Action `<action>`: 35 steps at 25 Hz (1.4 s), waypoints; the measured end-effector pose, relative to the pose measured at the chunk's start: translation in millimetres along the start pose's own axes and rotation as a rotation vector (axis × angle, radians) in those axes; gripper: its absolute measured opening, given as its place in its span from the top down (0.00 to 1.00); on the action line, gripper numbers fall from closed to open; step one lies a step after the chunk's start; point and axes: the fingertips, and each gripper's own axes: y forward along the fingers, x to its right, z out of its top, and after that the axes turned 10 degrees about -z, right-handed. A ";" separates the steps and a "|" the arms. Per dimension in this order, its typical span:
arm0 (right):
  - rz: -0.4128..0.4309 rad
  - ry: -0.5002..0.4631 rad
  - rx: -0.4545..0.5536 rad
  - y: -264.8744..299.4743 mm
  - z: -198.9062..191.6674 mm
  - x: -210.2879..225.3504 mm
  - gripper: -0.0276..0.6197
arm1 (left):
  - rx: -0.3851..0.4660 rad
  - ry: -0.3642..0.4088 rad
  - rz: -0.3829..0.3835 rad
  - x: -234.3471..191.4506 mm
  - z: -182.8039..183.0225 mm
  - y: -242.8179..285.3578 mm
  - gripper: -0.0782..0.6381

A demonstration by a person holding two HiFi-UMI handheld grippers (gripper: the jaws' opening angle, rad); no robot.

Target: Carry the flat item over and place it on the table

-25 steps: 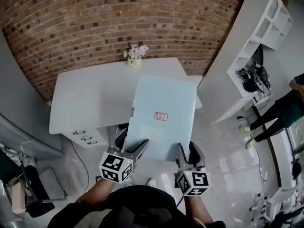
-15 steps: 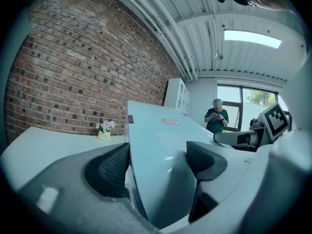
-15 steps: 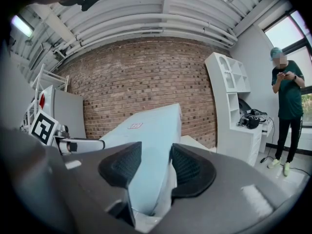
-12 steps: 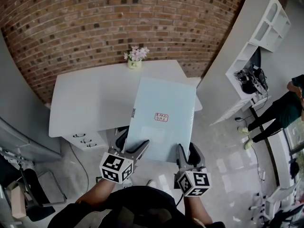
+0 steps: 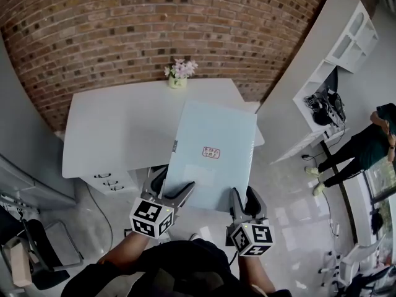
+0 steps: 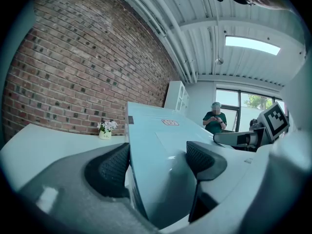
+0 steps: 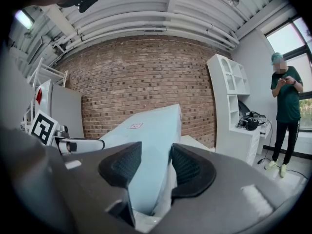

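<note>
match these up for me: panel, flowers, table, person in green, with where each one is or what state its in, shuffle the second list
Things
1. pale blue flat panel
2. flower pot
3. white table
4. person in green top

Places or states
a. standing on the floor at the right, near the white shelves
b. on the table's far edge, by the brick wall
c. clamped at its near edge by the left gripper and the right gripper
d. set against the brick wall, drawers on its near side

Pairs: 1-c, 2-b, 3-d, 4-a
</note>
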 end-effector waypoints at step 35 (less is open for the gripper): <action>0.249 0.009 -0.078 173.7 3.8 86.8 0.65 | -0.039 -0.059 0.248 -46.1 -8.1 139.3 0.36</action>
